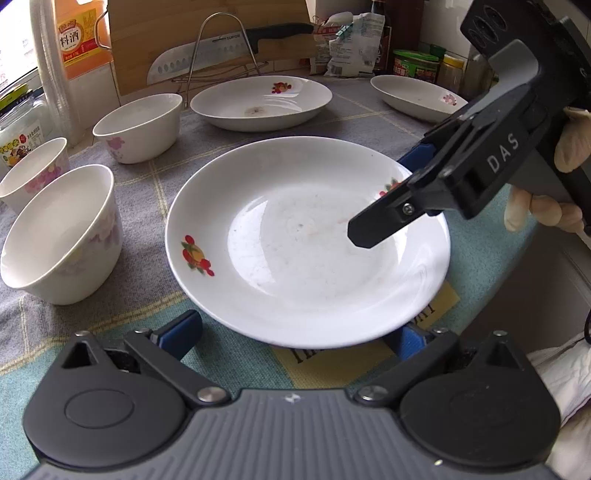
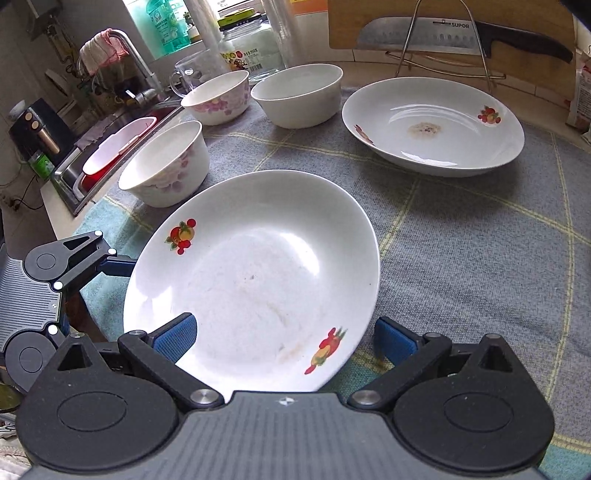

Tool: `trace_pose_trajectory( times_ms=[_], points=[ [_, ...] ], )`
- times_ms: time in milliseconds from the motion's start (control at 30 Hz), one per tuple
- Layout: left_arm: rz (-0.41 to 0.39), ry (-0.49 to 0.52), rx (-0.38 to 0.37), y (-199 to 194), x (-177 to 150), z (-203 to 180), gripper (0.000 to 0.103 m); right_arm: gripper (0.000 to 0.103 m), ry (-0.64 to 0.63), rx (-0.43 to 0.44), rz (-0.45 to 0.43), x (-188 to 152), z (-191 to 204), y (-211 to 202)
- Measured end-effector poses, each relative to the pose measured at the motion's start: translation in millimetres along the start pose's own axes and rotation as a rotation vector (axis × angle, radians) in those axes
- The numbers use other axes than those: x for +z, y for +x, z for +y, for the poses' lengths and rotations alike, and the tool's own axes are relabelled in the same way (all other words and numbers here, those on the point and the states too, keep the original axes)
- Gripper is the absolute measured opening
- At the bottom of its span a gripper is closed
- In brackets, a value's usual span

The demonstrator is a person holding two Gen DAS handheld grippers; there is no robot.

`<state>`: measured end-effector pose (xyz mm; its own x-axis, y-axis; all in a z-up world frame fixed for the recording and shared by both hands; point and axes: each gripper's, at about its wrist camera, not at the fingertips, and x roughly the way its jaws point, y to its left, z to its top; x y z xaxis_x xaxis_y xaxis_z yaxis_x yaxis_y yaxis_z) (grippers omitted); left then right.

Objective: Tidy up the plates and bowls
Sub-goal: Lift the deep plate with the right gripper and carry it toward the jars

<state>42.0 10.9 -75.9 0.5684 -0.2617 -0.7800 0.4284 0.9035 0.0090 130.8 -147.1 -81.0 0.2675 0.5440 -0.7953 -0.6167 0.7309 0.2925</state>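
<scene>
While both tools [image 1: 295, 336] [image 2: 284, 339] gape unclamped, white fruit-print plate [image 1: 306, 240] [image 2: 251, 288] between, faintly smeared

Home kitchen: sink [image 2: 110, 155] with faucet [image 2: 136, 70], knife [image 2: 461, 35] on cutting board [image 2: 369, 22], cooking-wine bottle [image 1: 79, 37].

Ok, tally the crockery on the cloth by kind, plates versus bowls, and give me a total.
Plates: 3 — near plate, stained plate, far-right plate.
Bowls: 3 — near bowl, left-edge bowl, far bowl.
Total: 6.
</scene>
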Motion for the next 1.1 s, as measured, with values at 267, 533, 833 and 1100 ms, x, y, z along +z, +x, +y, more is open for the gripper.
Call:
trace_pose_trajectory(
  times_ms=[267,533,833,1100],
  points=[
    [-0.046,0.031,-0.027,-0.4,-4.3,2.3,0.103,0.103,0.035,-0.003,0.028,11.0,-1.3,4.5],
    [-0.087,0.049,-0.042,-1.7,-9.2,3.3,0.103,0.103,0.013,0.013,0.055,19.4,-1.0,9.6],
    [-0.089,0.084,-0.07,-0.7,-7.2,4.5,0.103,0.103,0.011,0.062,0.07,27.6,-9.7,12.2],
    [-0.091,0.114,-0.089,-0.8,-5.3,5.6,0.103,0.103,0.02,0.1,0.105,38.7,-16.3,15.8]
  ],
)
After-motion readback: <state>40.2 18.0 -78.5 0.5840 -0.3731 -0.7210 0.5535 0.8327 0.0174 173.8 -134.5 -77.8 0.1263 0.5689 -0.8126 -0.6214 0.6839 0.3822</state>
